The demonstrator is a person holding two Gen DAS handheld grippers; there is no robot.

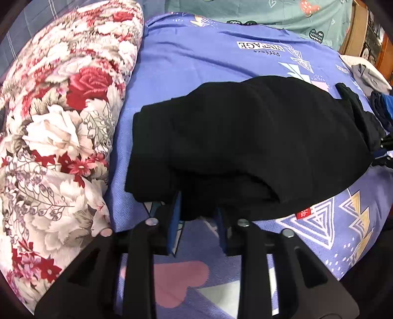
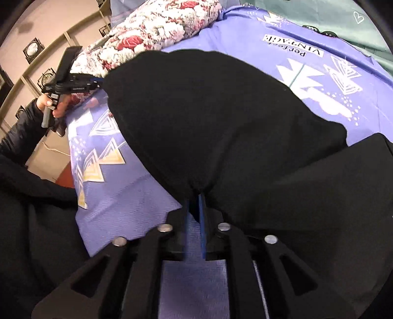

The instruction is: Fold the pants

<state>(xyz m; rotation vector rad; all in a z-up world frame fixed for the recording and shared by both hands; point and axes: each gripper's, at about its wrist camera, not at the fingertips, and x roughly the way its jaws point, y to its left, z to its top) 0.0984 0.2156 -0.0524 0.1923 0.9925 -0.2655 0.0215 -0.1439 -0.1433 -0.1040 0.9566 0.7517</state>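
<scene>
The black pants (image 1: 245, 144) lie in a folded heap on the purple patterned bedsheet (image 1: 196, 59). My left gripper (image 1: 199, 211) is at the heap's near edge, jaws a moderate gap apart, with black cloth bunched between the blue pads (image 1: 175, 220). In the right wrist view the pants (image 2: 208, 117) drape over my right gripper (image 2: 195, 196), whose blue pads (image 2: 202, 220) are nearly together and pinch the cloth. The left gripper also shows in the right wrist view (image 2: 98, 82), at the pants' far left corner.
A rolled floral quilt (image 1: 56, 127) lies along the left of the sheet. A green patterned sheet (image 1: 282, 17) is at the back. Other clothes (image 1: 368, 78) are piled at the right edge. My dark sleeve (image 2: 29, 196) fills the lower left of the right wrist view.
</scene>
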